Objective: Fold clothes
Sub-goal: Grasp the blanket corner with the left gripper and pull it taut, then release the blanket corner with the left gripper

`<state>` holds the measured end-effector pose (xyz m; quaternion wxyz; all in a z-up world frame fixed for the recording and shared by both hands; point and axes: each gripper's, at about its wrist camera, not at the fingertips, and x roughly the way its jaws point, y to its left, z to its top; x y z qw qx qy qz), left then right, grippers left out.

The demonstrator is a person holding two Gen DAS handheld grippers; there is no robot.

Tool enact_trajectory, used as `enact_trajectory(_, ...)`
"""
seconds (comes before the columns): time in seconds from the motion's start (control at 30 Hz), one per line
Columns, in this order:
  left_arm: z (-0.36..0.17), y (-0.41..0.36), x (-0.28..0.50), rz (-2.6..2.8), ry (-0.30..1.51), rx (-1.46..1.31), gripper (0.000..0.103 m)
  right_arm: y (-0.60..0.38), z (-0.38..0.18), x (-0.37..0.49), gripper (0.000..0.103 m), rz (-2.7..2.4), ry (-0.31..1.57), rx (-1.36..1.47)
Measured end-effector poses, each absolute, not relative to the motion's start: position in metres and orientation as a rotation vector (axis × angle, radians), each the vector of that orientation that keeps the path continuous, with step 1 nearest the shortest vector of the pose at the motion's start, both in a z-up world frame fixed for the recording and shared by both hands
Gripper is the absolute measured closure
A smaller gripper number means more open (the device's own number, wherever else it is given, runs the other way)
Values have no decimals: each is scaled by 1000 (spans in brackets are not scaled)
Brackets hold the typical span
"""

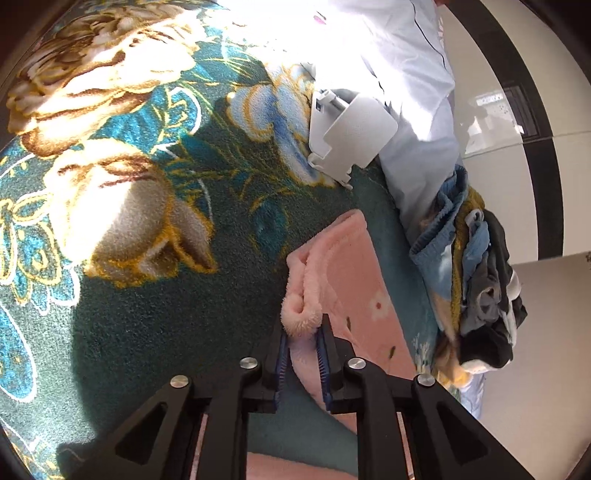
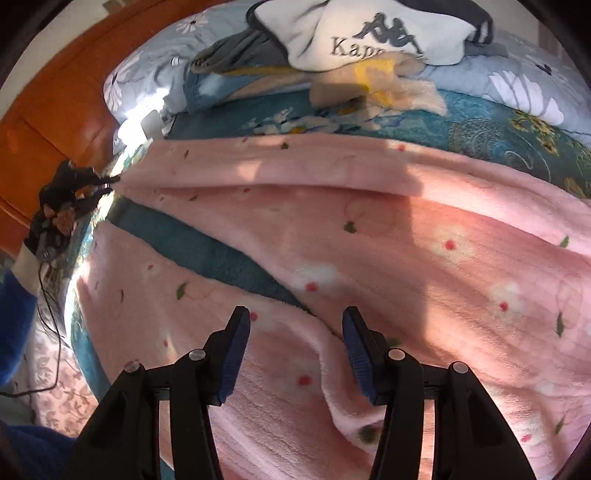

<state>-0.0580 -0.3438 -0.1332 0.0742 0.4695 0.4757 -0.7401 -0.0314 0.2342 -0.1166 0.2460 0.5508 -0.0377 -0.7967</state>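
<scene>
Pink fleece trousers with small flowers [image 2: 388,236] lie spread over a teal floral blanket [image 1: 155,192]. Their two legs run to the left with a strip of blanket between them. My left gripper [image 1: 303,332] is shut on the fluffy end of one pink leg [image 1: 301,314]; that leg stretches away in the left wrist view [image 1: 354,273]. The left gripper also shows far left in the right wrist view [image 2: 110,184], at the end of the upper leg. My right gripper [image 2: 295,325] is open, its blue pads [image 2: 236,354] apart just above the crotch area of the trousers.
A pile of other clothes [image 1: 480,295] sits at the blanket's edge, with a white Kappa garment [image 2: 369,33] on it. A white plastic object [image 1: 347,133] lies on the blanket. A light blue garment [image 1: 413,74] and an orange wooden headboard [image 2: 51,110] border the bed.
</scene>
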Motion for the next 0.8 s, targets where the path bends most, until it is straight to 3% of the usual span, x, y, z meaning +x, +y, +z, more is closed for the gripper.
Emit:
enact_trajectory(0.1, -115, -341, -57, -2298, 1263, 1427, 59, 290, -90, -54, 49, -2315, -185, 1467)
enact_trajectory(0.23, -85, -332, -79, -2377, 950, 1440, 51, 340, -70, -96, 49, -2447, -133, 1498)
enact_trajectory(0.37, -83, -316, -126, -2417, 868, 1505, 45, 345, -76, -139, 47, -2409, -32, 1534)
enact_trajectory(0.63, -122, -303, -191, -2306, 767, 1599, 44, 319, -122, -182, 47, -2242, 195, 1601)
enact_trajectory(0.8, -130, -296, -209, -2302, 589, 1639, 44, 317, -140, -194, 47, -2188, 264, 1601)
